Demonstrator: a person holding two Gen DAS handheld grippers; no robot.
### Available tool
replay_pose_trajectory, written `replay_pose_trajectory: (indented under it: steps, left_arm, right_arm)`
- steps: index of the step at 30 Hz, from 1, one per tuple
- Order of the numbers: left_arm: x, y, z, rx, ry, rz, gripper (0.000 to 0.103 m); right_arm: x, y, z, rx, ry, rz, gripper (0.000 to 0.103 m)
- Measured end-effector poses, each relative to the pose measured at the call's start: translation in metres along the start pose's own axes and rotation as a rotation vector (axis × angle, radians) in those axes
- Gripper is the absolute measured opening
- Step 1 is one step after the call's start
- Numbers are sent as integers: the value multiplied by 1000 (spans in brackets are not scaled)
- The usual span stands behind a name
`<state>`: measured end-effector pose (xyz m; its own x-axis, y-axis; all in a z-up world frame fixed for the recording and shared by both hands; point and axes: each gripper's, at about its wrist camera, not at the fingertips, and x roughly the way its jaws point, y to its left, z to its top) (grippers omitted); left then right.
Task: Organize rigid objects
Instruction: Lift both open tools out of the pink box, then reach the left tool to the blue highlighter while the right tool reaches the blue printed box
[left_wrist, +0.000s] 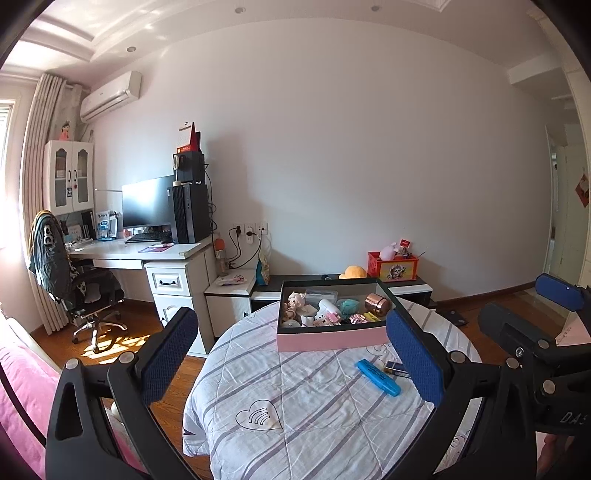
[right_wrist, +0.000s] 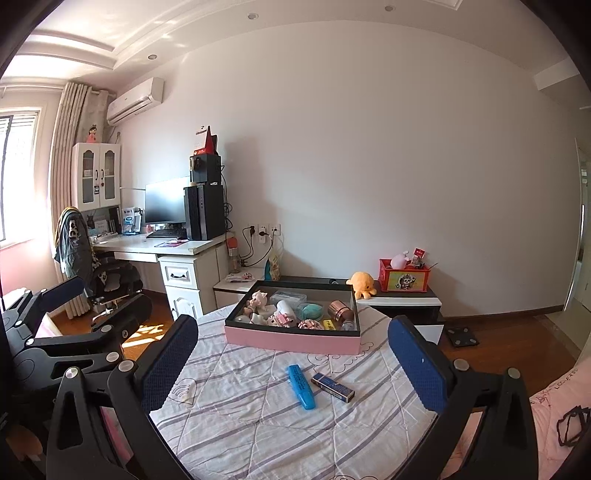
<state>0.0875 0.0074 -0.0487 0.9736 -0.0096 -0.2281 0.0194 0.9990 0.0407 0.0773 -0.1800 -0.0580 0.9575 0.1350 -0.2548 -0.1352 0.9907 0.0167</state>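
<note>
A pink box (left_wrist: 332, 338) (right_wrist: 291, 341) with a dark rim stands on the striped quilt and holds several small items: figurines, a copper cup (left_wrist: 377, 303) (right_wrist: 340, 309), a teal ball. In front of it on the quilt lie a blue highlighter (left_wrist: 378, 377) (right_wrist: 301, 386) and a small dark blue and gold box (left_wrist: 395, 368) (right_wrist: 332, 386). My left gripper (left_wrist: 291, 354) is open, held above the quilt short of the pink box. My right gripper (right_wrist: 295, 362) is open too, with the highlighter and small box lying between and beyond its fingers. Neither holds anything.
The quilt-covered surface (left_wrist: 295, 406) (right_wrist: 258, 417) drops off to wooden floor on the left. Behind stand a low cabinet with a red crate (right_wrist: 404, 278) and a yellow plush (right_wrist: 362, 284), a white desk (right_wrist: 166, 243) with monitor, and an office chair (left_wrist: 85, 291).
</note>
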Motion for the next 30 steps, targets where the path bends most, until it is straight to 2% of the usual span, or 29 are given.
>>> replay_pose_trajectory:
  steps: [10, 19, 24, 30]
  left_arm:
    - [-10, -2, 2, 5, -12, 9, 103]
    - [4, -3, 0, 8, 9, 8, 103]
    - [27, -7, -9, 15, 55, -6, 103]
    - [70, -21, -36, 38, 178, -39, 103]
  right_arm:
    - [1, 1, -1, 1, 0, 4, 103]
    - [16, -6, -7, 10, 30, -2, 103]
    - [32, -13, -16, 16, 68, -9, 103]
    - [69, -31, -43, 37, 165, -18, 103]
